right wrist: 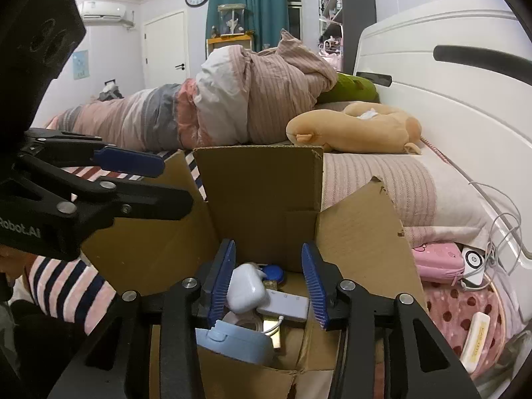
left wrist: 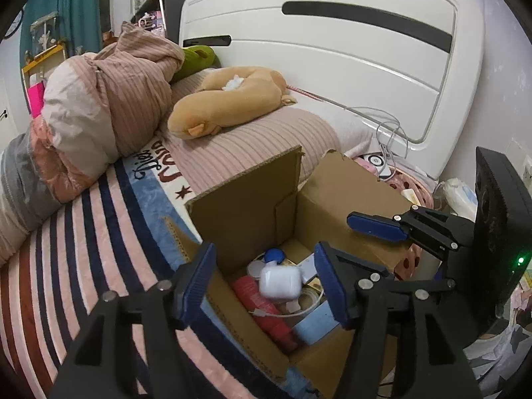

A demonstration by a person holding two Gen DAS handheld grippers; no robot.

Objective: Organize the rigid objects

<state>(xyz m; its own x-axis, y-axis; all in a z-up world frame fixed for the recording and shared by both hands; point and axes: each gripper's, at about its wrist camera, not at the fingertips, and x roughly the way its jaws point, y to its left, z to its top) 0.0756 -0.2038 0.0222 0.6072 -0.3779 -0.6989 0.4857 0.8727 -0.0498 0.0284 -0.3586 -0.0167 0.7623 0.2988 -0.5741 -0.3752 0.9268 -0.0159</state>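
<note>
An open cardboard box (left wrist: 246, 199) (right wrist: 262, 186) stands against the bed. Inside lie a white earbuds case (left wrist: 280, 282) (right wrist: 246, 287), a red cylinder (left wrist: 262, 302), a light blue case (left wrist: 316, 327) (right wrist: 232, 340), a blue round lid (left wrist: 274, 255) (right wrist: 273, 272), a white flat hub (right wrist: 286, 306) and a white cable (left wrist: 292, 312). My left gripper (left wrist: 262, 286) is open and empty just above the box, around the earbuds case without touching it. My right gripper (right wrist: 269, 286) is open and empty over the same box; it also shows in the left wrist view (left wrist: 375, 226).
The bed carries a striped blanket (left wrist: 83, 249), a bundled quilt (left wrist: 109, 106), a tan plush toy (left wrist: 226, 99) and a pink pillow (left wrist: 252, 146). A white headboard (left wrist: 332, 53) is behind. A polka-dot stool (right wrist: 459, 306) holds a pink case (right wrist: 435, 262), a charger (right wrist: 472, 261) and cables.
</note>
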